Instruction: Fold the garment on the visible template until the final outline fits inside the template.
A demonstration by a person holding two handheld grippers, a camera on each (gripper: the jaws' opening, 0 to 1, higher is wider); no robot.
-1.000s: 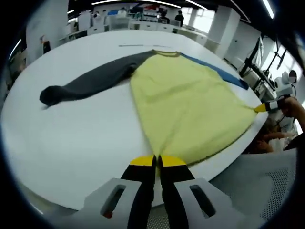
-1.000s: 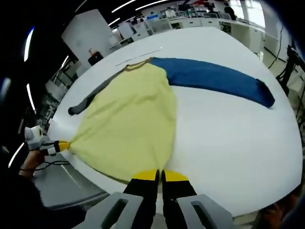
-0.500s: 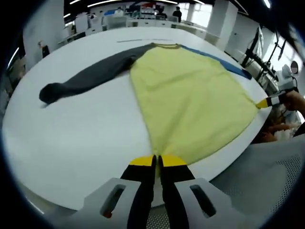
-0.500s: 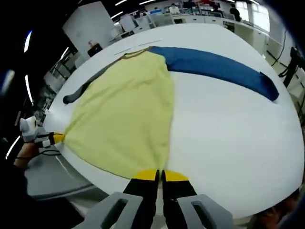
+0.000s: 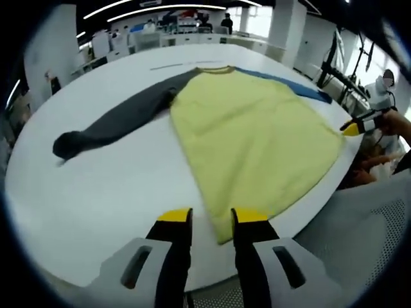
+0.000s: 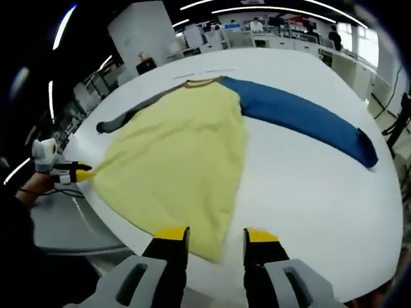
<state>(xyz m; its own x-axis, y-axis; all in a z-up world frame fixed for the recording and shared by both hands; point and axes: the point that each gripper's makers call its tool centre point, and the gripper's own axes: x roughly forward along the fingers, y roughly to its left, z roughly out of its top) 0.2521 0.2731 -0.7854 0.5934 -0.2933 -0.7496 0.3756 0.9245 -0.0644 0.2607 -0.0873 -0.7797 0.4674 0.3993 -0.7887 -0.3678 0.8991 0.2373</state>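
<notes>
Table (image 5: pixel 96 192) first: it is white and broad, and the garment (image 5: pixel 250 135) lies spread flat on it, yellow body in the middle, grey sleeve (image 5: pixel 115 119) stretched to one side and blue sleeve (image 6: pixel 302 115) to the other. No template outline can be made out on the surface, so a fold judged by eye may end up wider than the template allows.

Hem corners of the yellow body sit close to the near table edge. Loose cloth there could slide off the edge and drag the rest after it, taking part of the garment out of sight.

Left gripper (image 5: pixel 212 218) has its jaws apart, one hem corner lying loose between the yellow tips, nothing held. Right gripper (image 6: pixel 215 236) is likewise spread wide over the other hem corner, holding nothing. Closing again too shallow would likely pinch only the top layer, and the fold would skew. Uneven lifting by the two tongs would probably wrinkle the body and pull the sleeves crooked.
</notes>
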